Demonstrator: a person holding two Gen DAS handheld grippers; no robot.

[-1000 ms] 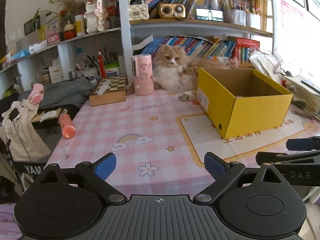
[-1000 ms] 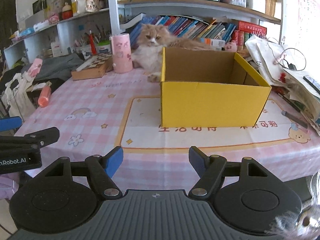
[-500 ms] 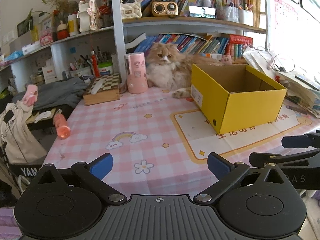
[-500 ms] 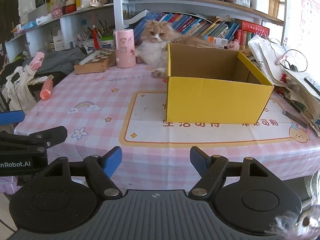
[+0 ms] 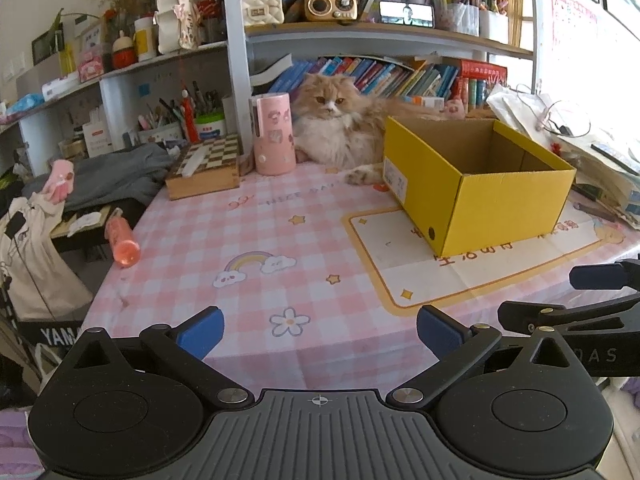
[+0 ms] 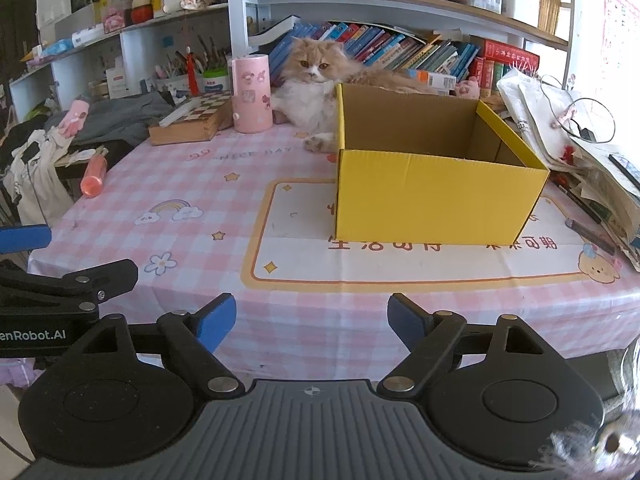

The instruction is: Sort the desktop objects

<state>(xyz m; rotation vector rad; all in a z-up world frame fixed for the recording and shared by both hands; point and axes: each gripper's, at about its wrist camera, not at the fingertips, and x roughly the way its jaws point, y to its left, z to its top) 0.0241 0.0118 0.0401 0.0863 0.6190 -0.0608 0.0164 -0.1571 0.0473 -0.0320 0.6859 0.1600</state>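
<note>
Your right gripper (image 6: 311,322) jaws are opening, nothing between; left gripper (image 5: 319,332) apart, empty; box (image 6: 432,196) unfilled, sorting unstarted

A cat (image 5: 336,136) lies before shelved books (image 5: 404,76).

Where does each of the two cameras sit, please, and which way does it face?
Left wrist view: on the left tongs, by the table's near edge, aimed slightly downward toward the open yellow cardboard box; own open fingers show, right tongs at the right edge.
Right wrist view: on the right tongs, further right, facing the box's long side; its opening, empty fingers show, left tongs at the left edge.
Shared: the box, fluffy orange-and-white cat, pink cylindrical cup, pink checked tablecloth.
</note>
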